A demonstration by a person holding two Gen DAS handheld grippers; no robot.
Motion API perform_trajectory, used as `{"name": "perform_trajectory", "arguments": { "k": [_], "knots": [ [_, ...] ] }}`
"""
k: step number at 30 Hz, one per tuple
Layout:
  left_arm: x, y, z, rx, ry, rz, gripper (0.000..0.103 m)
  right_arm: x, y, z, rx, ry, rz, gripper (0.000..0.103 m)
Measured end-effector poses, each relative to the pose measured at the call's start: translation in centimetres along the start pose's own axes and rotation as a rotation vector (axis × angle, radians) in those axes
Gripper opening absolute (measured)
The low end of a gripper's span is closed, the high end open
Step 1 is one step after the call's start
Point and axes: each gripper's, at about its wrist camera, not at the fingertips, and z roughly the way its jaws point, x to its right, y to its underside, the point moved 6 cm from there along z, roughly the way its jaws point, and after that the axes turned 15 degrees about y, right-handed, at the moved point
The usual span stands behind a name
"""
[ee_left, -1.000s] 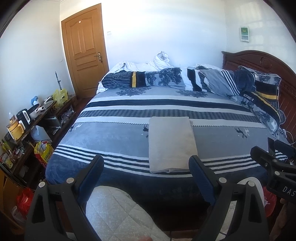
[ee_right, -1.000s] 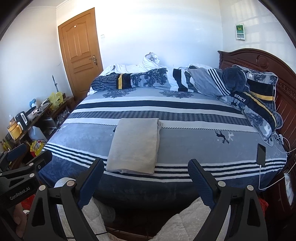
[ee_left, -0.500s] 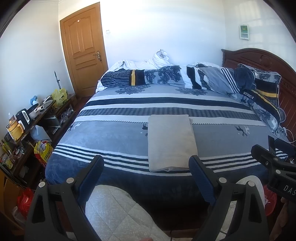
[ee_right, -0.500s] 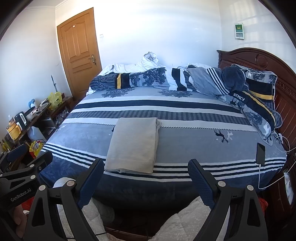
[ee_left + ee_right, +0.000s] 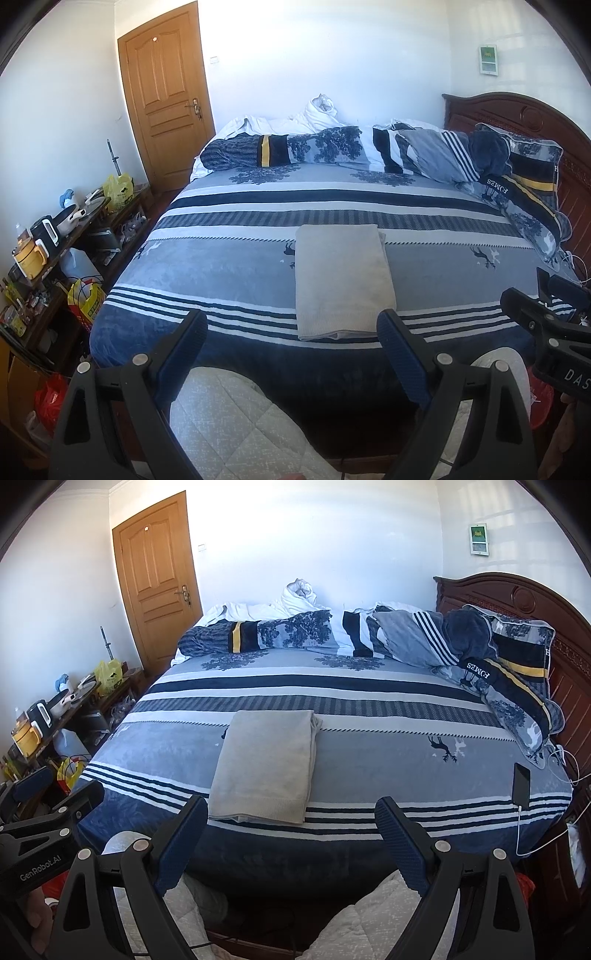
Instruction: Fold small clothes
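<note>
Centre of frame: folded beige knit cloth rectangle (image 5: 341,280) lies flat on striped blue bed (image 5: 229,266). Left tool (image 5: 291,343) and right tool (image 5: 290,823) both released, well short of it. Likely soft, light, limp; pinch near-edge corners.
</note>
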Motion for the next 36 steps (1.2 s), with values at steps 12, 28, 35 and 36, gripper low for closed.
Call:
{"name": "perform_trajectory", "arguments": {
  "k": [12,28,35,36],
  "knots": [
    [-1.4,0.7,0.8,-0.014,0.008,0.006,0.092,-0.2,0.0,0.3,-0.007,0.003,-0.003,0.094],
    [-4.6,-0.1,4.3,-0.075,0.025,0.023,0.092,-0.7,0.3,2.2,-0.041,0.004,-0.007,0.094],
    [-5.7,-0.4,7.0,-0.116,0.022,0.033,0.092,-1.0,0.6,4.4,-0.077,0.007,-0.010,0.094],
    [-5.9,-0.4,7.4,-0.123,0.021,0.036,0.092,-1.0,0.6,4.9,-0.086,0.006,-0.010,0.094]
  ]
}}
